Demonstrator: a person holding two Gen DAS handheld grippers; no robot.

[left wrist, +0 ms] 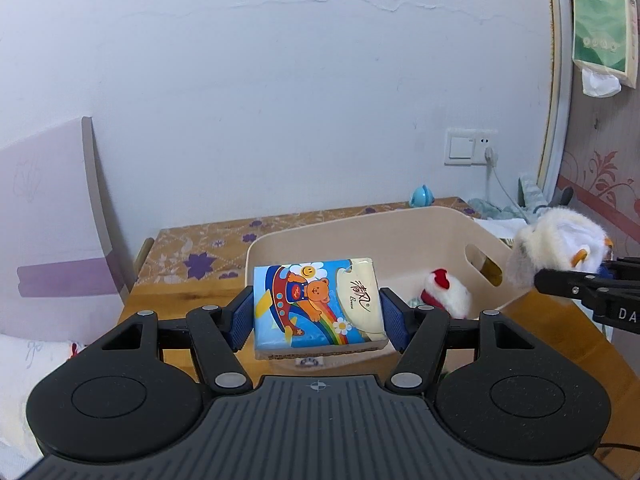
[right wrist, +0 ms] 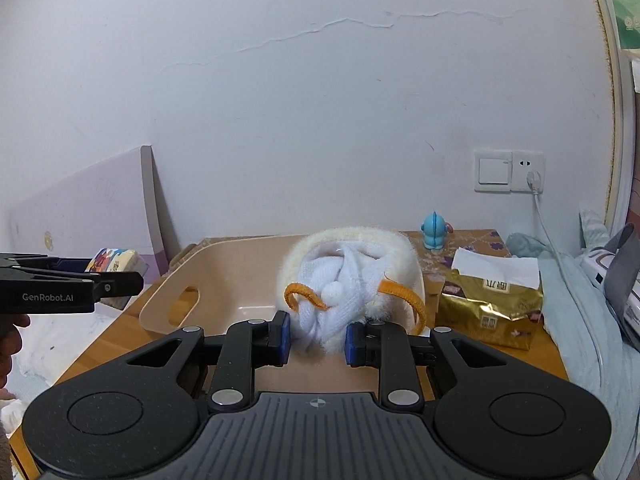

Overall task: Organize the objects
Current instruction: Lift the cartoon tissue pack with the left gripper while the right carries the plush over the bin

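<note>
We record one beige bin (left wrist: 360, 232) with a handle cutout on the wooden desk (left wrist: 180, 300), holding a red-and-white plush item (left wrist: 444, 292) on its floor near the right wall. Our left tongs (left wrist: 318, 322) clamp a cartoon-printed tissue pack (left wrist: 318, 306) by its two short sides, above the bin's near rim; its long axis runs left to right, printed face up. Our right tongs (right wrist: 318, 338) stand narrow, pinching a white fluffy plush toy (right wrist: 352, 280) with orange loops above the bin. Right of the bin lies a gold foil packet (right wrist: 492, 312); far behind it, a blue figurine (right wrist: 434, 232).
</note>
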